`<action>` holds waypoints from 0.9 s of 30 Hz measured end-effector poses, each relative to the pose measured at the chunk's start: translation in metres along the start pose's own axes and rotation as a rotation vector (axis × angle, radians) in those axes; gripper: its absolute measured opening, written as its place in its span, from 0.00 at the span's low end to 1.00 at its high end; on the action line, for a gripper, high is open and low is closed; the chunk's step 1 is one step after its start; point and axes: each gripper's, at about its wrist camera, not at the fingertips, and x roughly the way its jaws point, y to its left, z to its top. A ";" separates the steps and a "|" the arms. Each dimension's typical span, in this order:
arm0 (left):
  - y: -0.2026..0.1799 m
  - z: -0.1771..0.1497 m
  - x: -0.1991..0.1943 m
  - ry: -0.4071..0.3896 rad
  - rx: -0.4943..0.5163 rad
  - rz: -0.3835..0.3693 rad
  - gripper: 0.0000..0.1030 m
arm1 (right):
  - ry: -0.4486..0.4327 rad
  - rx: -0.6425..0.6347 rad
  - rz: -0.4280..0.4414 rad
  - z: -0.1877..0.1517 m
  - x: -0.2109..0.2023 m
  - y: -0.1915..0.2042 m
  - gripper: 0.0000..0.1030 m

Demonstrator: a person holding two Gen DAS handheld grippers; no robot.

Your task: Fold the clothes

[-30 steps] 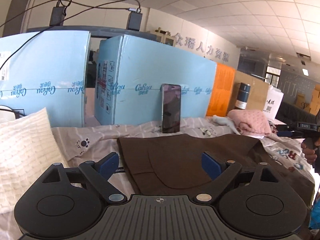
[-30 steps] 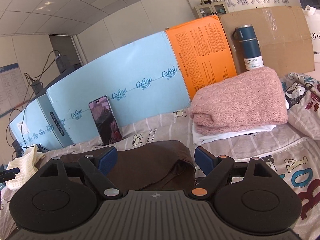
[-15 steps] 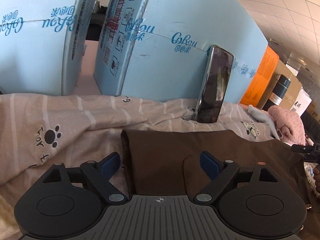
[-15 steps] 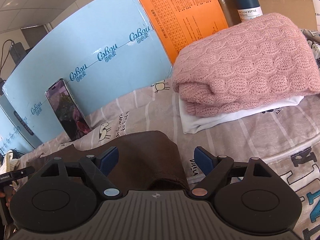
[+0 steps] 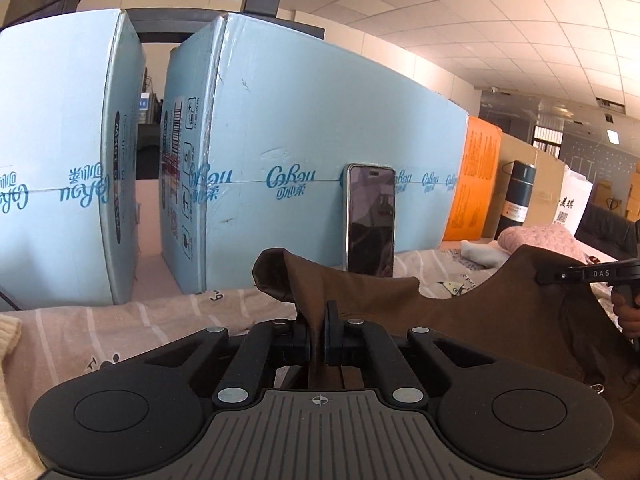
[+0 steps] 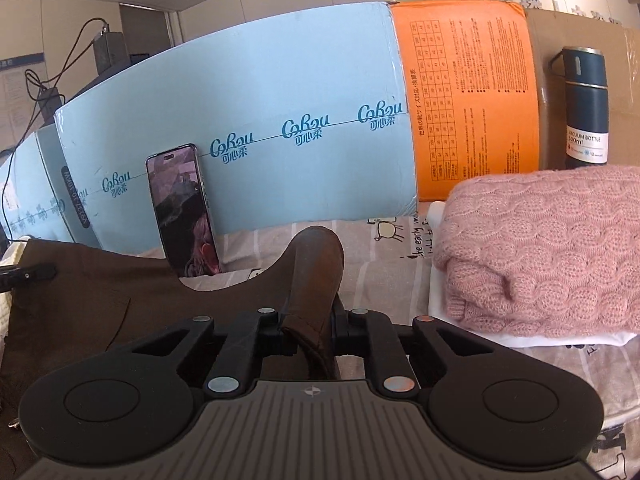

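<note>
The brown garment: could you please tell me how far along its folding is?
Done: a pink sweater lies folded on a white garment to the right. In hand: the left hand-held gripper and right hand-held gripper are each shut on a far corner of the brown garment, lifting its edge. Left: bringing that edge over and flattening the fold.

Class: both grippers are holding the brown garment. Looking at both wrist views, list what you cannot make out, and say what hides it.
- Left wrist view: the lower part of the brown garment is hidden behind the left gripper body.
- Right wrist view: the fabric inside the right gripper jaws is covered by its own fold.
- Right wrist view: the white item beneath the pink sweater is mostly covered by it.
</note>
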 end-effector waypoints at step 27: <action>-0.003 -0.049 -0.102 0.054 -0.108 -0.016 0.75 | 0.025 -0.086 -0.269 -0.004 -0.025 0.001 0.69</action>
